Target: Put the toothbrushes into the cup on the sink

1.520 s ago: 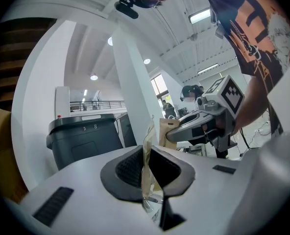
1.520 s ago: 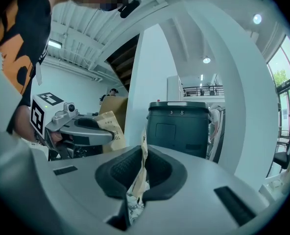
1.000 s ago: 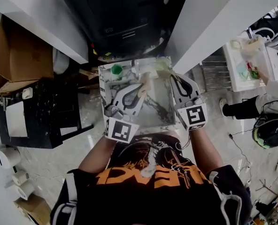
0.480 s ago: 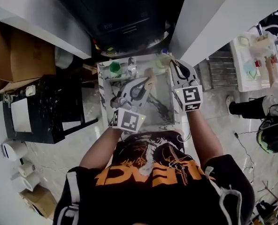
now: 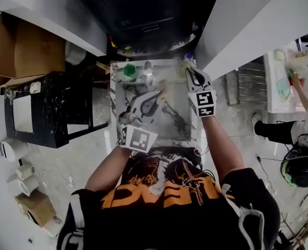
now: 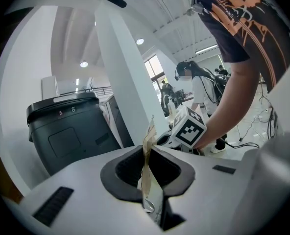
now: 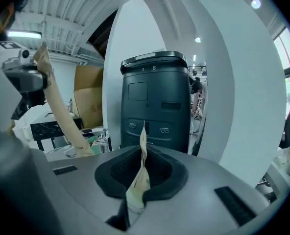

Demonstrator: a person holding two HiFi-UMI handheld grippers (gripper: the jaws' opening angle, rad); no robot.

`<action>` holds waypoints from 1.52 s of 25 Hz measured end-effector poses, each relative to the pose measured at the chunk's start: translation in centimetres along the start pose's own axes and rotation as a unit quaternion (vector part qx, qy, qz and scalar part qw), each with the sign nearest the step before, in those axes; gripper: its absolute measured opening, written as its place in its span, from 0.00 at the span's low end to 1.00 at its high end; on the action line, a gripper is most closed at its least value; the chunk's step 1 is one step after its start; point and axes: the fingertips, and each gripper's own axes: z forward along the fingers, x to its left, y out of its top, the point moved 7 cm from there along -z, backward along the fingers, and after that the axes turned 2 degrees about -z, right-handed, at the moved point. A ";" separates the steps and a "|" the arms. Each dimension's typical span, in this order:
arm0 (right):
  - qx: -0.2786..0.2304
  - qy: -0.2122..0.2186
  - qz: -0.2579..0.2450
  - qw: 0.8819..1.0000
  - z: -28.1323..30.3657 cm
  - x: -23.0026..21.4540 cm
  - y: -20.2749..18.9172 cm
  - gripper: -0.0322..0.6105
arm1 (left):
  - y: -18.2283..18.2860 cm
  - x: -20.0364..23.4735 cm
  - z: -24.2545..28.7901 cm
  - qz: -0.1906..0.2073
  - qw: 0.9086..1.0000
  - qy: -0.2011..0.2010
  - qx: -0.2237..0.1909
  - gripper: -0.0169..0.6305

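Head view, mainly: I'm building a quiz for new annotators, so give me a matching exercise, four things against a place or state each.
Things:
1. green cup
2. cardboard box
3. left gripper
4. black bin

Places or states:
A. beyond the sink, between white walls
B. shut on a thin beige packet
C. far left corner of the sink top
D. far left of the picture, next to a black table

Pairs: 1-C, 2-D, 3-B, 4-A.
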 end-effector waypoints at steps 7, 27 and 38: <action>-0.011 0.019 -0.001 1.000 0.0 1.1 0.0 0.39 | 0.0 -0.3 -0.9 -0.010 1.000 0.017 -0.001 0.11; -0.131 0.113 -0.014 0.985 -10.5 12.5 12.2 0.21 | 0.9 1.8 -8.6 -0.040 0.995 0.057 -0.078 0.11; -0.150 0.114 -0.031 0.982 -10.7 15.2 14.6 0.07 | 0.0 4.0 -11.7 -0.048 0.991 0.084 -0.093 0.11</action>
